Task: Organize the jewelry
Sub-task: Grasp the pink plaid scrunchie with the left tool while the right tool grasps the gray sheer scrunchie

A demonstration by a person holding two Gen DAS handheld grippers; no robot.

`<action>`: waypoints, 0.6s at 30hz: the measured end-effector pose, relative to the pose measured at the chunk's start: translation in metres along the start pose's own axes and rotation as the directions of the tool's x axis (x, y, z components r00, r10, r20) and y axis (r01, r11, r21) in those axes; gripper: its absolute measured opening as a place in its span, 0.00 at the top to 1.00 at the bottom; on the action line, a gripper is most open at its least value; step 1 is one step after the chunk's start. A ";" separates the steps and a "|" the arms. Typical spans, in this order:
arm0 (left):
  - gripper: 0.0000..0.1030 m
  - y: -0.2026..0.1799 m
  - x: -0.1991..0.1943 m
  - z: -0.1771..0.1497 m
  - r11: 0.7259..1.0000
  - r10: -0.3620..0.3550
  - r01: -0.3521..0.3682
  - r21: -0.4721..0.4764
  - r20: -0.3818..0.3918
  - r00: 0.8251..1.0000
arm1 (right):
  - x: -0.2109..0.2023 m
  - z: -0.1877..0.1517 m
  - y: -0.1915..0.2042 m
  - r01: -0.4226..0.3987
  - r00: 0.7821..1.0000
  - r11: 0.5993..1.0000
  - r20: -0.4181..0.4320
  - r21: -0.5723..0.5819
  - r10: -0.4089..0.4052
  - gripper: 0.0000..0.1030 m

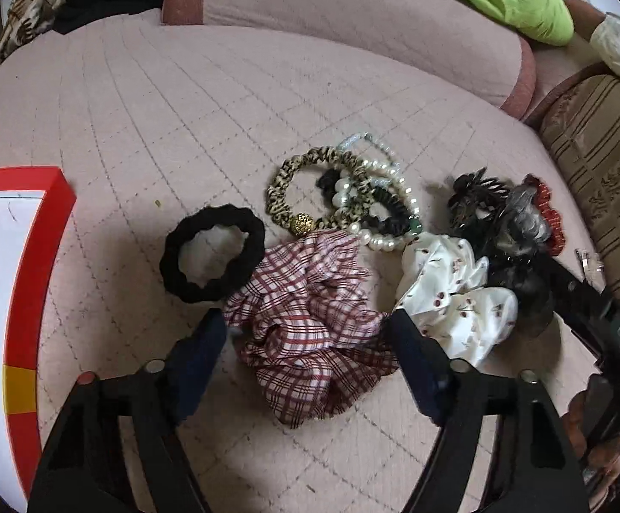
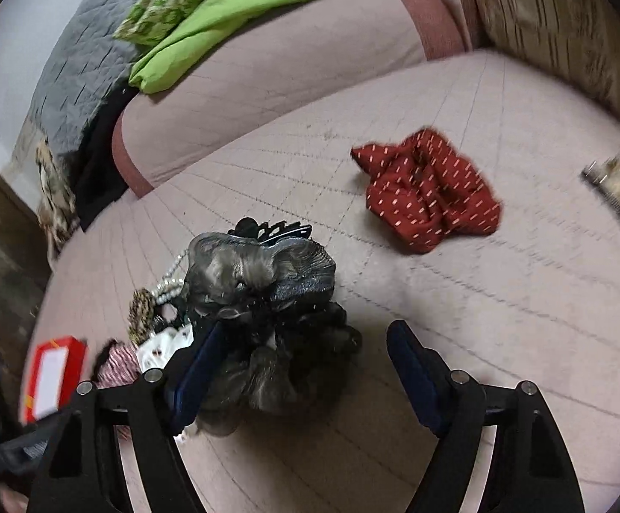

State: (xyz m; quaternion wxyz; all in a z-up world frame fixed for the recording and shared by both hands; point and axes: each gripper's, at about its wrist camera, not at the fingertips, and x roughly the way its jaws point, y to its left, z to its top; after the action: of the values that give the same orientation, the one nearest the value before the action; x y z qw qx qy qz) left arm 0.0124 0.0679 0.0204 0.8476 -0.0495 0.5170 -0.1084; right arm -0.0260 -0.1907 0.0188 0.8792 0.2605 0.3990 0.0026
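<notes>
A pile of hair ties and jewelry lies on a pink quilted cushion. My left gripper is open, its fingers either side of a red plaid scrunchie. Beside it lie a black hair tie, a leopard-print tie, pearl bracelets, a white floral scrunchie and a dark grey scrunchie. My right gripper is open over the dark grey scrunchie, with a black claw clip behind. A red dotted scrunchie lies apart to the right.
A red-rimmed box with a white inside sits at the left; it also shows in the right wrist view. A hair clip lies far right. A green cloth and a pink bolster lie behind. A striped cushion is at right.
</notes>
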 end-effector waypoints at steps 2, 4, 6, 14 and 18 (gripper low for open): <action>0.42 -0.007 0.000 -0.003 0.999 0.039 -0.039 0.025 0.021 0.999 | 0.007 0.001 -0.002 -0.037 0.999 0.999 -0.020 0.032 0.037 0.30; 0.80 -0.013 0.000 -0.004 0.996 0.073 -0.074 0.044 0.025 0.997 | 0.012 0.002 0.001 -0.052 0.998 0.998 -0.029 0.028 0.053 0.52; 0.84 -0.014 -0.003 -0.005 0.999 0.043 -0.043 0.031 0.008 0.999 | 0.015 0.001 0.000 -0.071 0.996 0.997 -0.058 0.030 0.072 0.76; 0.85 -0.011 -0.061 -0.032 0.999 -0.021 0.018 0.044 0.053 0.998 | -0.027 -0.007 0.013 -0.084 0.996 0.996 0.009 -0.001 0.084 0.86; 0.85 0.004 -0.102 -0.047 0.996 -0.005 -0.006 0.084 0.135 0.991 | -0.067 -0.019 0.033 -0.055 0.995 0.995 0.081 -0.079 0.061 0.86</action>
State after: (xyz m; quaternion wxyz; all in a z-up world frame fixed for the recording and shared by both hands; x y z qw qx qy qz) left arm -0.0738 0.0970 0.0863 0.8821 -0.0209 0.4532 -0.1263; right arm -0.0784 -0.1678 0.0705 0.9039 0.2380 0.3539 0.0327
